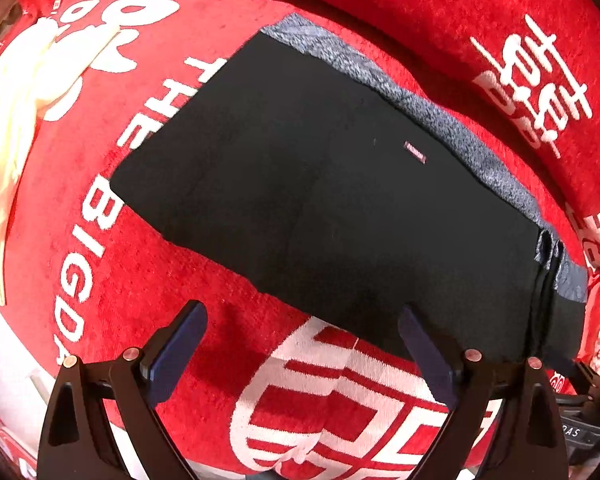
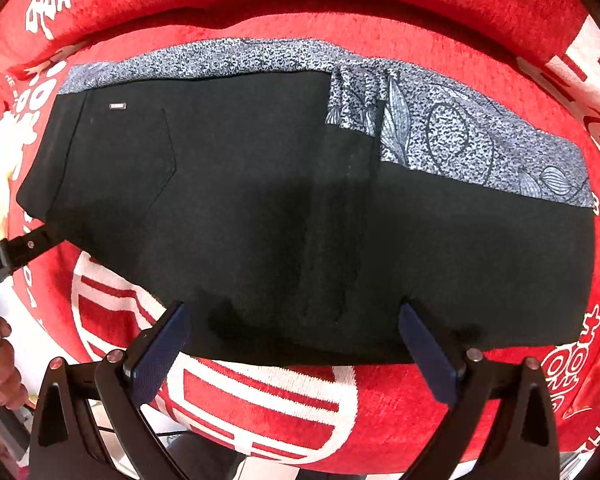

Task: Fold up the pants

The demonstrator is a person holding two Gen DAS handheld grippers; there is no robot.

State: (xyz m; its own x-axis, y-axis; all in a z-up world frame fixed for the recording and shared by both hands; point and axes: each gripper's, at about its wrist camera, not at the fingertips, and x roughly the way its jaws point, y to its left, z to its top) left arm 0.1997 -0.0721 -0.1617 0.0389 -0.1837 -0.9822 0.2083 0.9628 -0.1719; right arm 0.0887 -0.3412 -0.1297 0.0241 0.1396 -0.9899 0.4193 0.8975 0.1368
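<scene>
Black pants [image 1: 320, 184] lie flat and folded on a red blanket, with a small label near one pocket. The right wrist view shows the same pants [image 2: 300, 220] stretched wide. Under them, along their far edge, a blue-grey patterned garment [image 2: 460, 136] sticks out, also visible as the patterned garment [image 1: 420, 92] in the left wrist view. My left gripper [image 1: 302, 316] is open just above the near edge of the pants, holding nothing. My right gripper [image 2: 294, 312] is open over the near hem, its fingers empty. The left gripper's body [image 2: 16, 256] shows at the left side.
The red blanket [image 1: 228, 320] with big white lettering covers the whole surface. A cream-coloured cloth [image 1: 16, 112] lies at the far left. A raised red fold of blanket [image 2: 380, 4] runs behind the pants. A person's hand [image 2: 4, 376] shows at the lower left.
</scene>
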